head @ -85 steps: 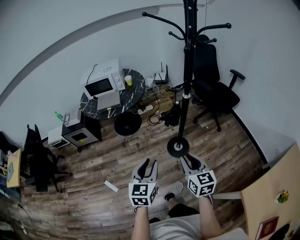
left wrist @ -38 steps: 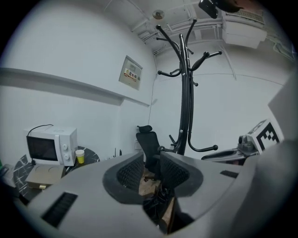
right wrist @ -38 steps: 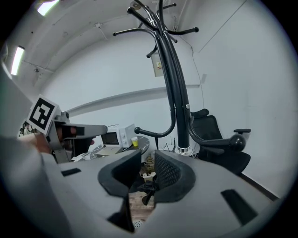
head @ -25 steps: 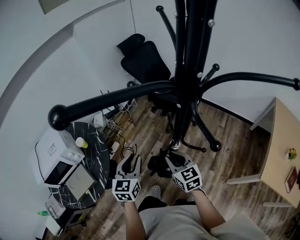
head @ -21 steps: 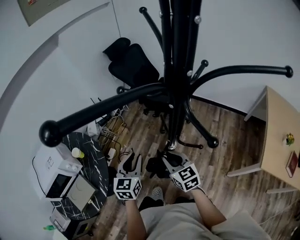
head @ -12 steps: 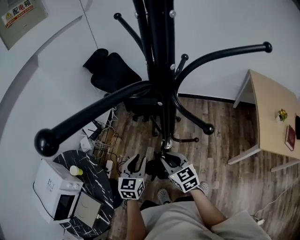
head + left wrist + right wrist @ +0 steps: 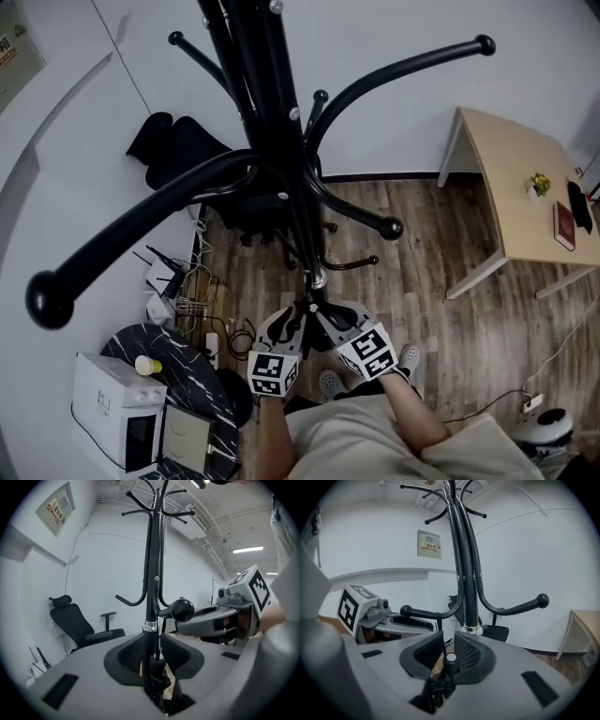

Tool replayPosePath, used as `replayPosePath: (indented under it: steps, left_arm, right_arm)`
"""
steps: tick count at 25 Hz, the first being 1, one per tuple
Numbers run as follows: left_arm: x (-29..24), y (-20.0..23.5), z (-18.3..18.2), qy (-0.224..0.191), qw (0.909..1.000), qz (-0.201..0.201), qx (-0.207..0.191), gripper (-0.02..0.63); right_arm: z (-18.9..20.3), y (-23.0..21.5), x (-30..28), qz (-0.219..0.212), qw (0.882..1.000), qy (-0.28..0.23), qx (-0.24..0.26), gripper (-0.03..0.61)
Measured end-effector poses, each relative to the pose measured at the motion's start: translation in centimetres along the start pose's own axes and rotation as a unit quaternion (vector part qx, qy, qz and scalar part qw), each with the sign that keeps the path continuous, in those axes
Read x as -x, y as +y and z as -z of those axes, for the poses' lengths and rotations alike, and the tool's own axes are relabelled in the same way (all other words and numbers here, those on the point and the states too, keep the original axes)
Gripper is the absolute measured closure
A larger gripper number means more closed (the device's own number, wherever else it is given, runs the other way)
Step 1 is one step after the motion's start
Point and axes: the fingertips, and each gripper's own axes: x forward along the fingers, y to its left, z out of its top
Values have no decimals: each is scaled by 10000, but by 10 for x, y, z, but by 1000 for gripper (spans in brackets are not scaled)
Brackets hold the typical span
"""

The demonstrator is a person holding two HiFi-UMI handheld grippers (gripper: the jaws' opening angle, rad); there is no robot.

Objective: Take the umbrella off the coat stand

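Note:
The black coat stand point(image 7: 281, 169) rises right in front of me, its curved arms spreading overhead. A folded black umbrella point(image 7: 304, 317) hangs low beside the pole, between my two grippers. My left gripper point(image 7: 287, 324) is shut on the umbrella's bunched fabric point(image 7: 157, 679), with the coat stand pole point(image 7: 152, 573) straight ahead of its jaws. My right gripper point(image 7: 322, 319) is shut on the umbrella's end, a black knob with a pale cap point(image 7: 450, 659), and the coat stand pole point(image 7: 466, 573) stands just behind it. The two grippers almost touch at their tips.
A black office chair point(image 7: 178, 150) stands at the wall behind the stand. A wooden table point(image 7: 511, 178) with a red book point(image 7: 565, 225) is at the right. A microwave point(image 7: 112, 412) on a round dark table, a router and cables point(image 7: 178, 291) lie at the left. One knobbed stand arm point(image 7: 47, 298) reaches close to my head.
My view has swung round the stand, so the chair and table have shifted left. Both grippers have drawn together at the pole's foot and closed on the umbrella.

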Motion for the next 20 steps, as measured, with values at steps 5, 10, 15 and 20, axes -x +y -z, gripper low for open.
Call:
replayPosePath:
  steps: [5,10,15,20]
  left_arm:
    - [-10,-2,-8,-246,9992,149,260,497]
    - [-17,-1,-12,-339,9990,152,239,497]
    - [-17,12,-14,-337,9993,33,159,497]
    - [-28,4,-20,-357,9989,286,-53,499]
  right_arm:
    - [-2,-9,9,187,9998,-38,-57,499]
    - [-5,-13,15,292,9995,-90,-80,500]
    - [0,-6,13,263,9996,-39,-92,501]
    - [-1,-2,7,228,9997,-28,-101,500]
